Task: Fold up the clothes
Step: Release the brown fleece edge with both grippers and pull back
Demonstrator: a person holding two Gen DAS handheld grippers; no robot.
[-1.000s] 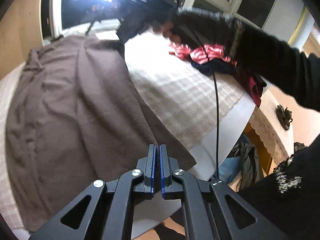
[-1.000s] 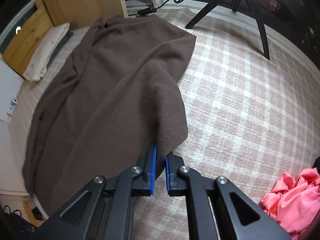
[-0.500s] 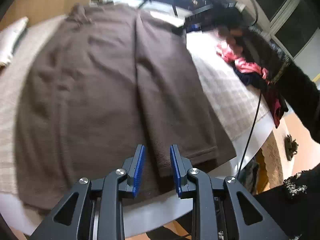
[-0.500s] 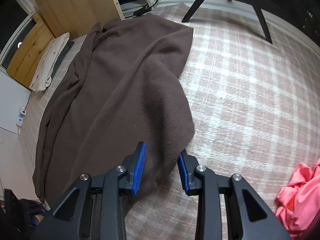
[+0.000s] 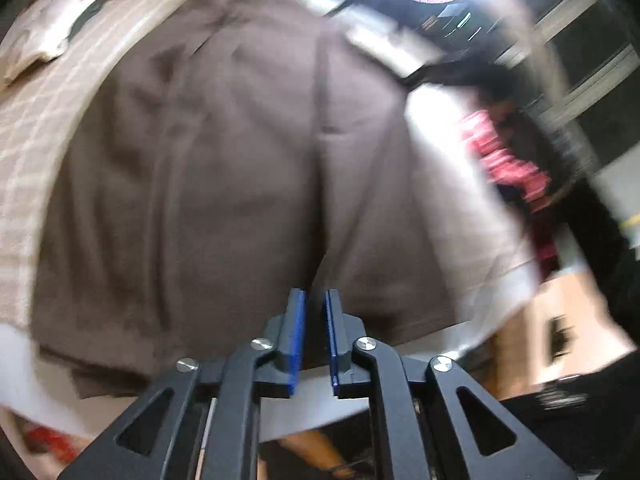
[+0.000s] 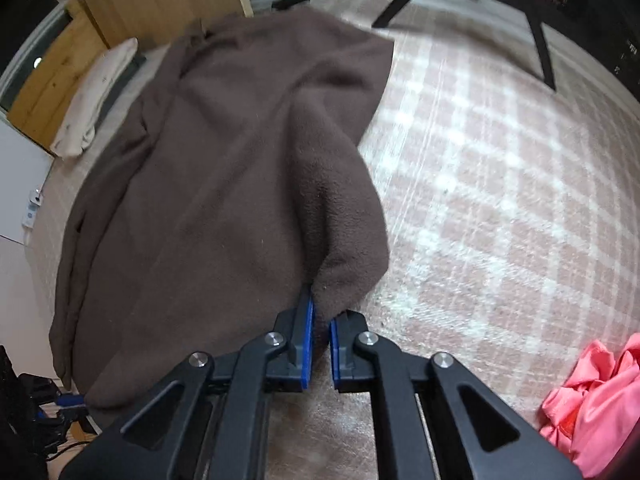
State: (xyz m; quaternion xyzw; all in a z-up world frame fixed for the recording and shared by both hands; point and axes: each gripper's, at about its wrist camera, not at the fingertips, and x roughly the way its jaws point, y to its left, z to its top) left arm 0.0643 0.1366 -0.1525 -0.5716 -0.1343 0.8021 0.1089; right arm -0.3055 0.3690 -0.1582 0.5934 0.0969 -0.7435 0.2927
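A large brown fleece garment point(image 5: 224, 184) lies spread on the checked bed cover point(image 5: 24, 128); it also shows in the right wrist view point(image 6: 224, 184). My left gripper point(image 5: 315, 320) is over the garment's near hem, its blue pads close together with a narrow gap; the view is blurred and I cannot tell whether cloth is between them. My right gripper point(image 6: 320, 320) is shut on a raised fold at the garment's right edge, which bunches up from between the blue pads.
A pink and red pile of clothes point(image 5: 504, 160) lies at the bed's right side, pink cloth point(image 6: 592, 396) by my right gripper. A white pillow point(image 6: 96, 96) lies at the headboard. A black tripod leg point(image 6: 540, 36) stands on the bed cover point(image 6: 500, 200).
Both grippers opened half a second ago and have narrowed again. The right one now pinches the garment's edge. The left one has moved in over the near hem.
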